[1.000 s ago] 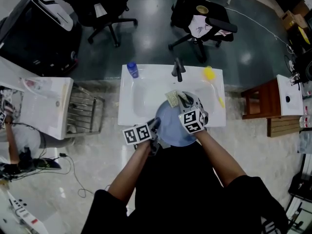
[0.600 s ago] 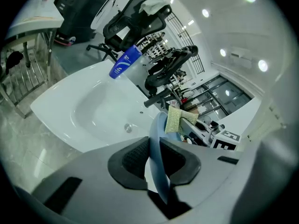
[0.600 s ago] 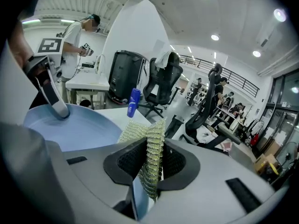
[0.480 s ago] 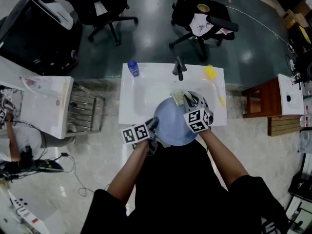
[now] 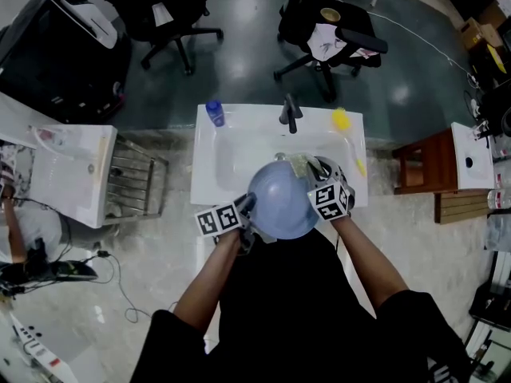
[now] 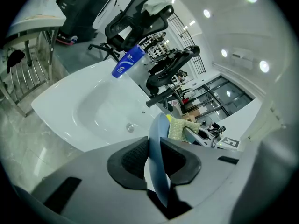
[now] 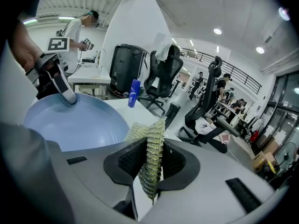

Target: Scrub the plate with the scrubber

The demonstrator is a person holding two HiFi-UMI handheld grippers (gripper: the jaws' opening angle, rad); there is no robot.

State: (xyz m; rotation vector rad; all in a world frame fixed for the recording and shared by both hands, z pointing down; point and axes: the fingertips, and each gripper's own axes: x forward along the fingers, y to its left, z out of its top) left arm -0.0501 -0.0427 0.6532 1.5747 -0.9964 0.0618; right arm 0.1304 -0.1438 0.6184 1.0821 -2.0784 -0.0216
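Observation:
A pale blue plate (image 5: 279, 202) is held over the near edge of the white sink (image 5: 227, 154). My left gripper (image 5: 249, 206) has the plate's left rim (image 6: 156, 171) between its pads, which still touch it while the jaws are opening. My right gripper (image 5: 311, 170) is shut on a yellow-green mesh scrubber (image 5: 300, 164) at the plate's far right rim. In the right gripper view the scrubber (image 7: 150, 157) stands pinched between the jaws, beside the plate's face (image 7: 70, 125). The left gripper view shows the scrubber (image 6: 179, 127) against the plate's edge.
A black faucet (image 5: 289, 114) stands at the sink's back, with a blue bottle (image 5: 214, 112) at its left corner and a yellow item (image 5: 342, 120) at its right. A metal rack (image 5: 136, 183) stands to the left and a wooden stool (image 5: 427, 166) to the right.
The scrubber and my right gripper slid to the right along the plate's far rim. The plate shifted slightly farther over the sink.

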